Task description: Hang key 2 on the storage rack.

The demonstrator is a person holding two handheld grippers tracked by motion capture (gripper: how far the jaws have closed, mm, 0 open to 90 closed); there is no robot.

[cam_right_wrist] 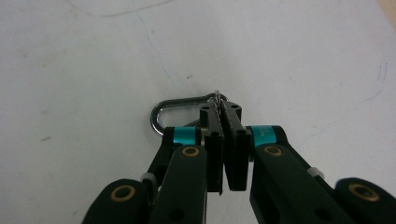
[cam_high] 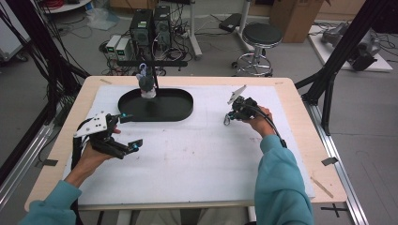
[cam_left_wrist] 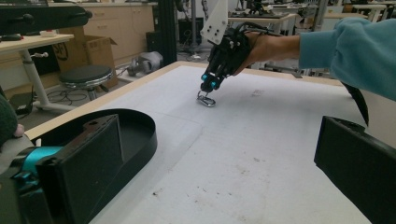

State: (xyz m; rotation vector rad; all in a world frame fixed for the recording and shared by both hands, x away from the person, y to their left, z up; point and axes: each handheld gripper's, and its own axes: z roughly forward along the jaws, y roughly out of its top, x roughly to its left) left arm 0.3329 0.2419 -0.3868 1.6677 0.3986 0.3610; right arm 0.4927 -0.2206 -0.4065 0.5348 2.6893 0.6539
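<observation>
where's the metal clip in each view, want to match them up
High view: the metal clip lies right of centre on the white mat, at the tip of the right tool.
Left gripper view: upper middle, on the mat under the far tool's teal-tipped jaws.
Right gripper view: centre, its right end pinched between the shut jaws.
Shared landmark: the white mat.

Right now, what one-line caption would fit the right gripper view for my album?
The right gripper, jaws shut, pinches a silver carabiner lying on the white table cover.
</observation>
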